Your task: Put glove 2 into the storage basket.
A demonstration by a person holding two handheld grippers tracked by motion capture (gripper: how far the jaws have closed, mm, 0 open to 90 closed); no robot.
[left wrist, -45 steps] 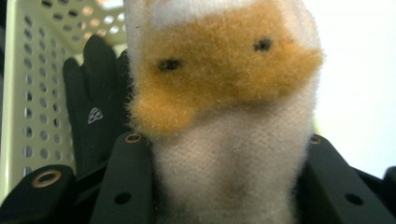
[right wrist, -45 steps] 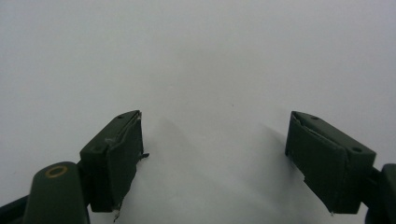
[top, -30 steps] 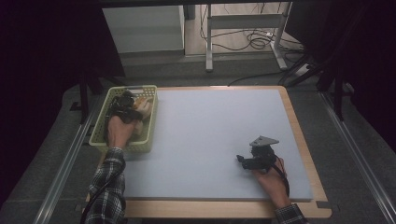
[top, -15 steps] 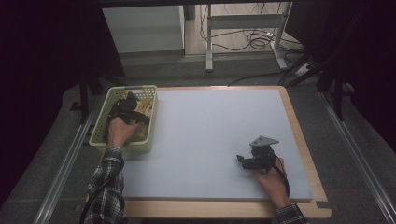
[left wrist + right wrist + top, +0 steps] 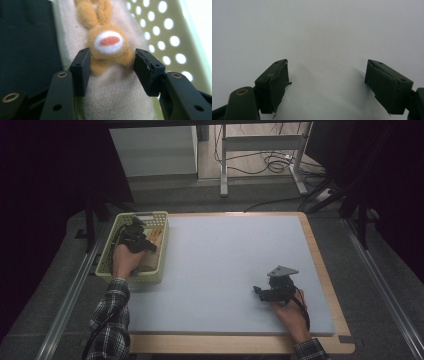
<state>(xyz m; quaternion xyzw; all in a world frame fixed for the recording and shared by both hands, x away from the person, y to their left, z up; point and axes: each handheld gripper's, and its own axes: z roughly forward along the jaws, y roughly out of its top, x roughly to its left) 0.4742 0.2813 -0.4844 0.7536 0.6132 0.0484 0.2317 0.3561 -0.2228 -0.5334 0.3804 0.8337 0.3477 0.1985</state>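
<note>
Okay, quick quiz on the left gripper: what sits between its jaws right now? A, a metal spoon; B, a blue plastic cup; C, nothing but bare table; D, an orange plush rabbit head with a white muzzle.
D: in the left gripper view the left gripper has its jaws standing open on either side of the orange plush rabbit head, which lies on beige fabric inside the pale green basket.

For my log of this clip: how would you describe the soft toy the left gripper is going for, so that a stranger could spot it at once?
Start at the pale green perforated basket at the table's left edge, where the left gripper reaches in. On beige fabric inside lies a fuzzy orange plush, between the open jaws. Its white patch with a pink-orange oval, and two long ear-like strips, set it apart from the plain cloth.
</note>
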